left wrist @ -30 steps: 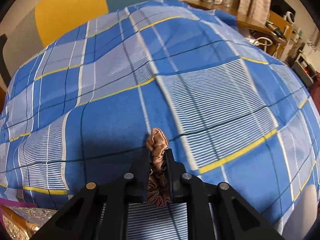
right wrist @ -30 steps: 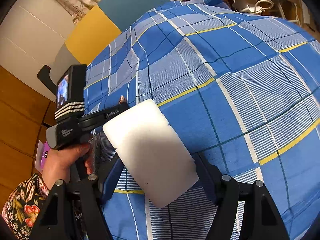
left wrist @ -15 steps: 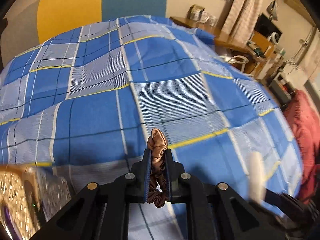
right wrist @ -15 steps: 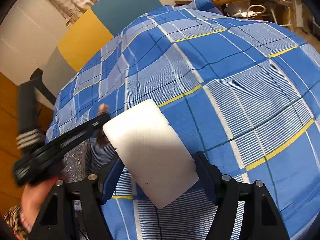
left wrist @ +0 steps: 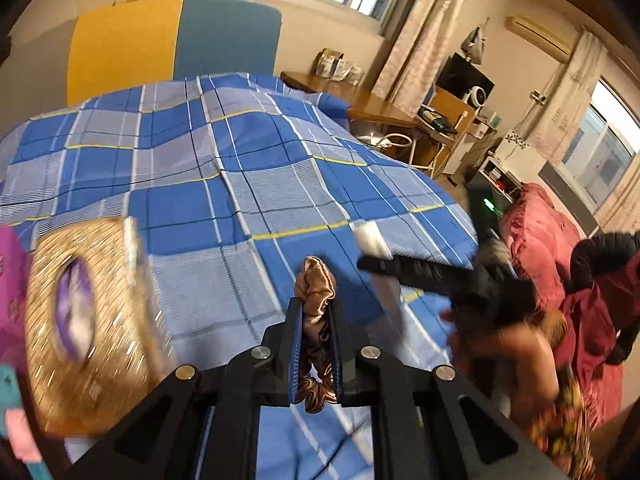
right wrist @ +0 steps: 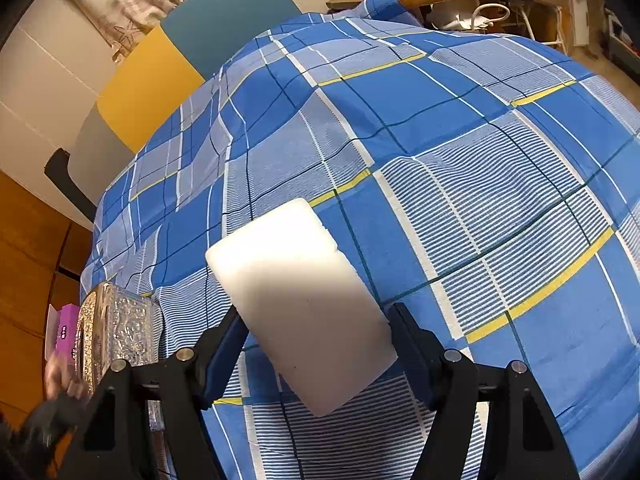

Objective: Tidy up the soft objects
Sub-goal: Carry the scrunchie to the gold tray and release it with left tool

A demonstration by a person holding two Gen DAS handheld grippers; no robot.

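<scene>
Swinging up and rightward since before, the left gripper (left wrist: 316, 322) stays clamped on the brown scrunchie (left wrist: 315, 288); right gripper (right wrist: 316, 322) jaws grip the white sponge (right wrist: 300, 304) above the bed (right wrist: 460, 128).

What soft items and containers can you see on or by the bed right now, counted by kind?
Brown scrunchie, pinched in the left gripper: 1
White sponge block, clamped in the right gripper: 1
Gold glittery box at the bed's edge: 1
Pink packet beside the box: 1
Total: 4
</scene>
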